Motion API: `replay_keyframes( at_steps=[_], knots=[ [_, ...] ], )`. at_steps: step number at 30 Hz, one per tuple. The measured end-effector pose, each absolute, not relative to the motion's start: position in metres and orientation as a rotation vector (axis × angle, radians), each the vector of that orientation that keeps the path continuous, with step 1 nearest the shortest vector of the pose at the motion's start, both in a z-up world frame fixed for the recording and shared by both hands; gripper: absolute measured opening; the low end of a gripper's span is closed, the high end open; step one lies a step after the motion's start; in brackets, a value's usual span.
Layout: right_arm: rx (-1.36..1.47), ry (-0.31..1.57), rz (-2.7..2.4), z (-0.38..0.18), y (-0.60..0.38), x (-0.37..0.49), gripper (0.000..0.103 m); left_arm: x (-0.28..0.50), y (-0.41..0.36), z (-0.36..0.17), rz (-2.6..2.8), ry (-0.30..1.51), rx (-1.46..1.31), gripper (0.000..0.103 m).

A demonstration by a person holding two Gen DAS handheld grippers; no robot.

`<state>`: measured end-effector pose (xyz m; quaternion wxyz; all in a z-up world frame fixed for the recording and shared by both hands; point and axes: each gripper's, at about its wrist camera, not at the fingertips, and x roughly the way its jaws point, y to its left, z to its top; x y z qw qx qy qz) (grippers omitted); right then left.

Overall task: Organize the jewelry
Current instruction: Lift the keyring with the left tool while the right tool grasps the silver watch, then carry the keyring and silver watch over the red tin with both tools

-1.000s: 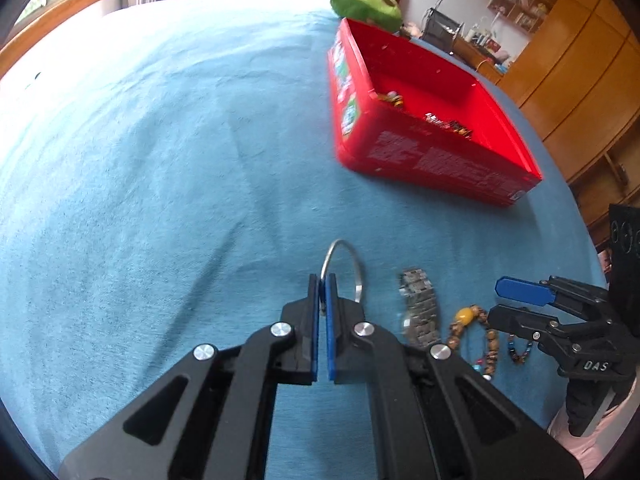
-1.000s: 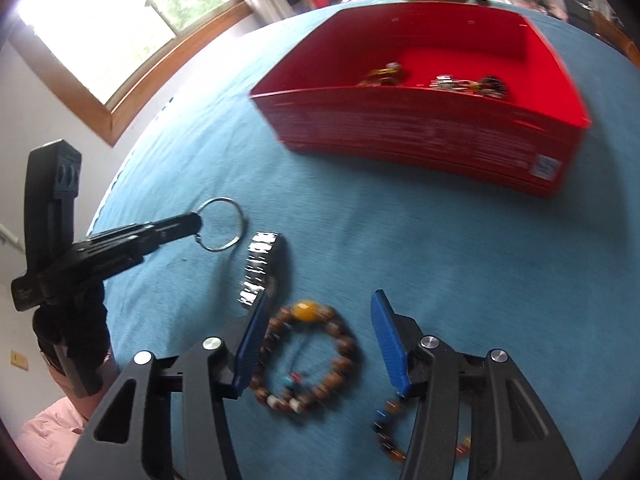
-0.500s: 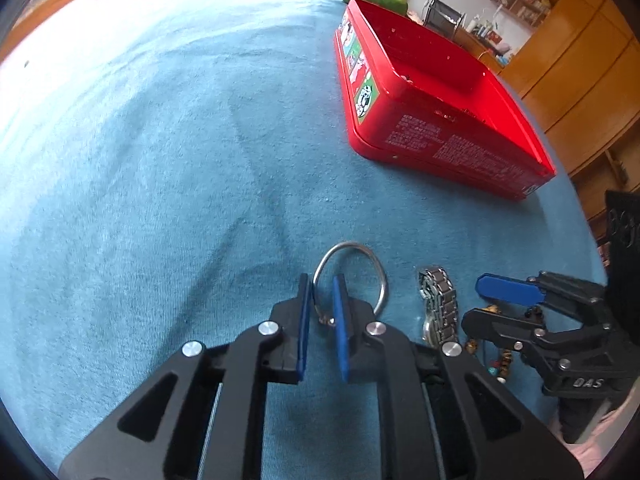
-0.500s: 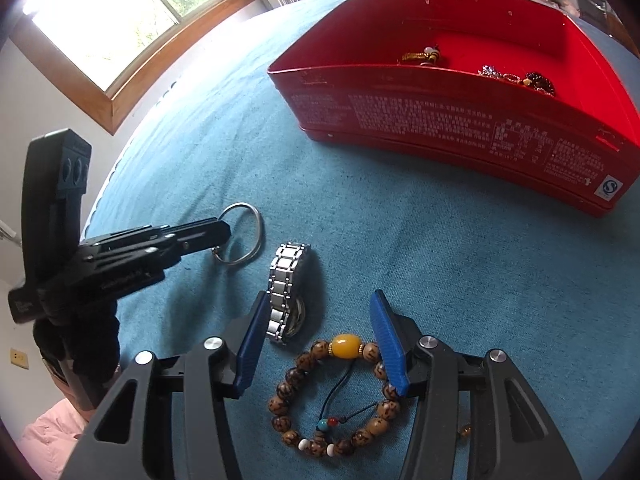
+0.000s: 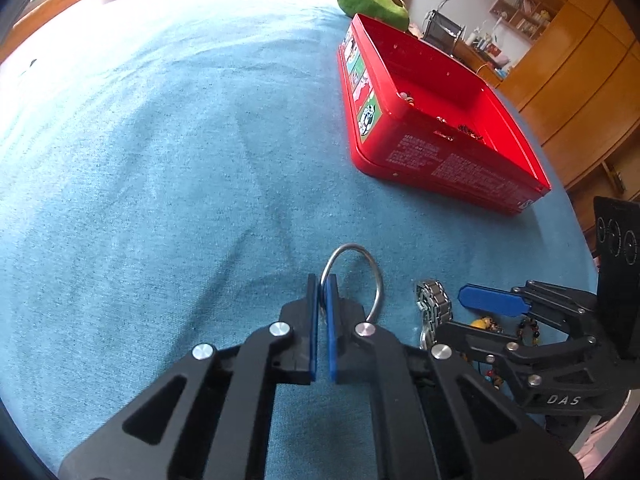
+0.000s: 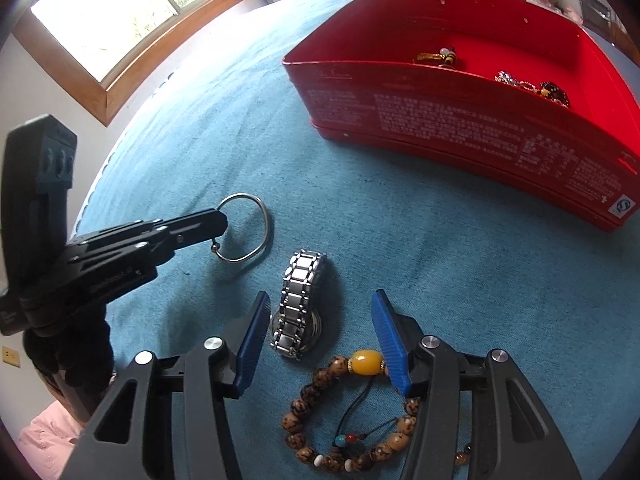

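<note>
Three loose pieces outside red box [image 6: 460, 128] at 1 o'clock. Left gripper [image 5: 322, 300] jaws clenched on silver ring [image 5: 352, 276], lifting for box drop, probably. Right gripper [image 6: 320, 344] jaws released, straddling watch [image 6: 298, 304], bead bracelet [image 6: 352, 408] at 6 o'clock, on blue bed [image 5: 160, 160].

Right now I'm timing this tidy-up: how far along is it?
Done: a few pieces already lie in the red box. In hand: the left gripper is shut on the silver bangle. Left: the watch and bead bracelet lie on the cloth under the open right gripper.
</note>
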<state>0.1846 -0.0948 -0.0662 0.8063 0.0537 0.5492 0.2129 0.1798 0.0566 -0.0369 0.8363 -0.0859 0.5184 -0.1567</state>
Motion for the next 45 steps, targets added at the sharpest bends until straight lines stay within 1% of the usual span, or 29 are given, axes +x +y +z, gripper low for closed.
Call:
replay_keyframes(
  at_steps=[4, 6, 8, 10, 11, 12, 13, 28, 39, 45],
  knots=[
    [0.099, 1.172, 0.454, -0.067, -0.085, 0.185, 0.053, 0.178, 0.060, -0.035, -0.335, 1.091, -0.183, 0.002],
    [0.085, 1.170, 0.459, -0.067, -0.079, 0.185, 0.052, 0.177, 0.061, -0.033, -0.338, 1.084, -0.181, 0.002],
    [0.059, 1.160, 0.444, -0.068, -0.075, 0.185, 0.046, 0.177, 0.060, -0.032, -0.339, 1.081, -0.176, 0.002],
    [0.045, 1.150, 0.428, -0.069, -0.073, 0.186, 0.032, 0.176, 0.060, -0.032, -0.339, 1.081, -0.173, 0.002],
    [0.054, 1.146, 0.437, -0.070, -0.072, 0.186, 0.028, 0.177, 0.059, -0.032, -0.338, 1.082, -0.172, 0.002],
    [0.071, 1.151, 0.457, -0.071, -0.072, 0.187, 0.019, 0.176, 0.059, -0.033, -0.337, 1.082, -0.171, 0.002],
    [0.086, 1.157, 0.469, -0.072, -0.072, 0.188, 0.018, 0.176, 0.058, -0.033, -0.334, 1.081, -0.167, 0.002],
    [0.154, 1.131, 0.483, -0.065, -0.101, 0.184, 0.016, 0.173, 0.052, -0.030, -0.336, 1.065, -0.146, 0.002],
    [0.192, 1.060, 0.442, -0.037, -0.142, 0.180, 0.016, 0.167, 0.052, -0.012, -0.340, 1.027, -0.142, 0.001],
    [0.190, 1.002, 0.404, -0.011, -0.161, 0.182, 0.016, 0.169, 0.042, 0.010, -0.343, 0.998, -0.109, 0.001]
  ],
)
